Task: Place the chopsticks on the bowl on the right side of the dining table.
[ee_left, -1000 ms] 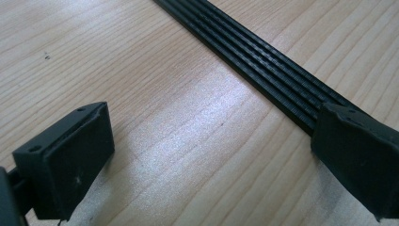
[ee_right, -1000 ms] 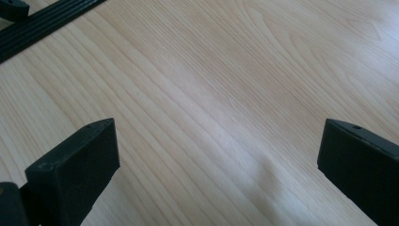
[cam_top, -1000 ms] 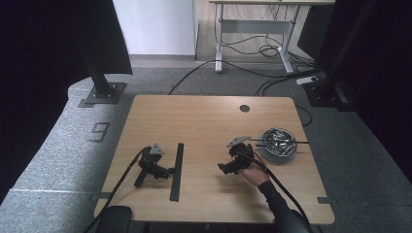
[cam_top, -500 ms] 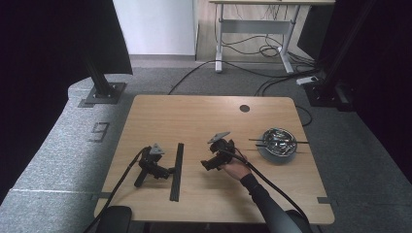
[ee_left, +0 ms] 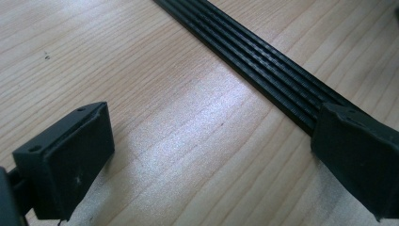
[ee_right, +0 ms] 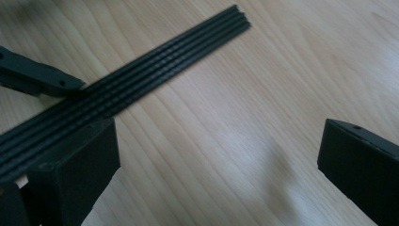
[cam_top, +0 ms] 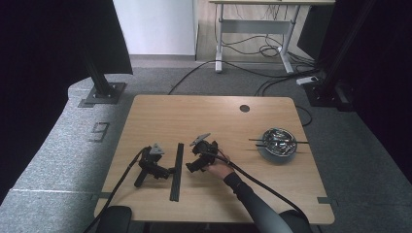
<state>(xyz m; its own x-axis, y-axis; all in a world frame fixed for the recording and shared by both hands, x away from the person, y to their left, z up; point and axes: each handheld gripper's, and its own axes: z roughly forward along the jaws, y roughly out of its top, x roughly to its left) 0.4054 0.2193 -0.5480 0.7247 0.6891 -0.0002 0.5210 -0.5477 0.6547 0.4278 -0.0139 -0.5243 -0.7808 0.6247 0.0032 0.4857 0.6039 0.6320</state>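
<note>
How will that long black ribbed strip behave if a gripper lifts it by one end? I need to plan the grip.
The black ribbed strip lies flat and straight on the table, so it probably won't roll. It looks thin and long, so it may sag or pivot if held at one end. Its lengthwise grooves might give the pads some bite.

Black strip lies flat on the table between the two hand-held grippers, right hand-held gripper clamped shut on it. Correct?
Not quite. The right hand-held gripper is open, jaws wide apart over bare wood beside the black strip, as the right gripper view shows. The strip does lie flat on the table between the two.
</note>
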